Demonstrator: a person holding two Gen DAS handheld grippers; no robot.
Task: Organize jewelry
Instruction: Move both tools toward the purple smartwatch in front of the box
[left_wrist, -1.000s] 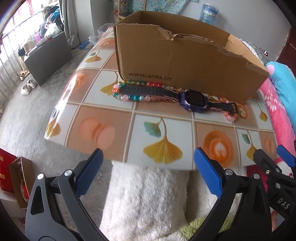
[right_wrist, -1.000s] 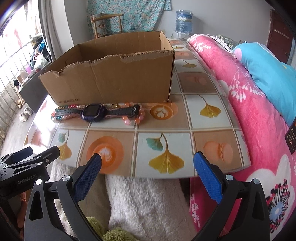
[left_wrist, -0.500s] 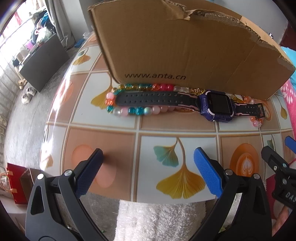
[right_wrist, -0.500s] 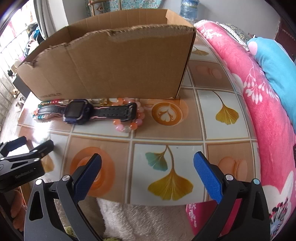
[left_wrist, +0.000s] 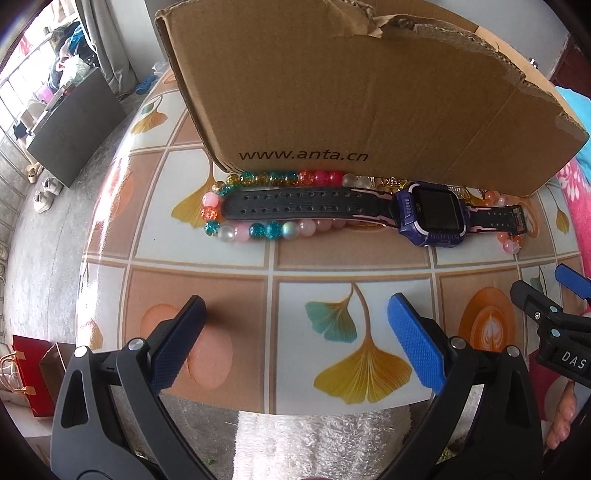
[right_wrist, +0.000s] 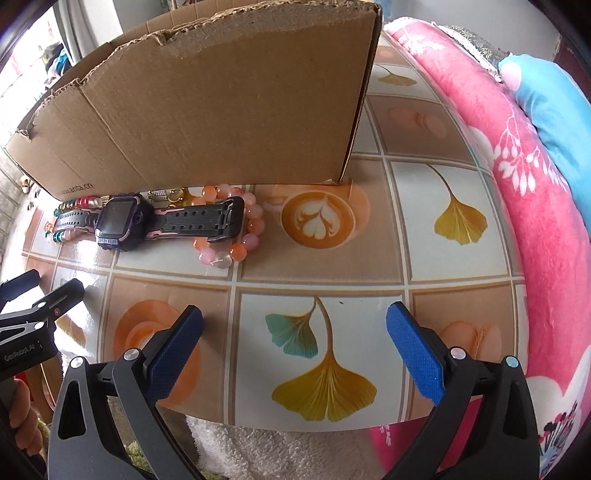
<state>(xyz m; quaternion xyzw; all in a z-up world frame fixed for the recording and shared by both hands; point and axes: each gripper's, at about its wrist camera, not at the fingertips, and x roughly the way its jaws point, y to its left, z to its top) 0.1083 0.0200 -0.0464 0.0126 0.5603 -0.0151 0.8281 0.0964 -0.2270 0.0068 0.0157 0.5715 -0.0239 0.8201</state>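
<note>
On a tiled table (left_wrist: 207, 280), the left gripper (left_wrist: 295, 321) hovers with its blue pads spread wide, holding nothing. Beyond it, a multicoloured bead bracelet (left_wrist: 258, 230) and a purple smartwatch (left_wrist: 430, 214) lie against the foot of a cardboard box (left_wrist: 351, 92), with an orange bead bracelet (right_wrist: 240, 236) under the strap's end. The right gripper (right_wrist: 295, 321) is likewise wide apart and empty.

- Bright daylight, apparently from the window (left_wrist: 22, 74) at far left, which is blown out white.
- Glare streaks the glossy table (left_wrist: 107, 206) on its left side.
- Soft shadow lies under the box (right_wrist: 221, 110).
- Strong fisheye bending; black vignette at the corners.
- Centre sharp; edges slightly soft.
</note>
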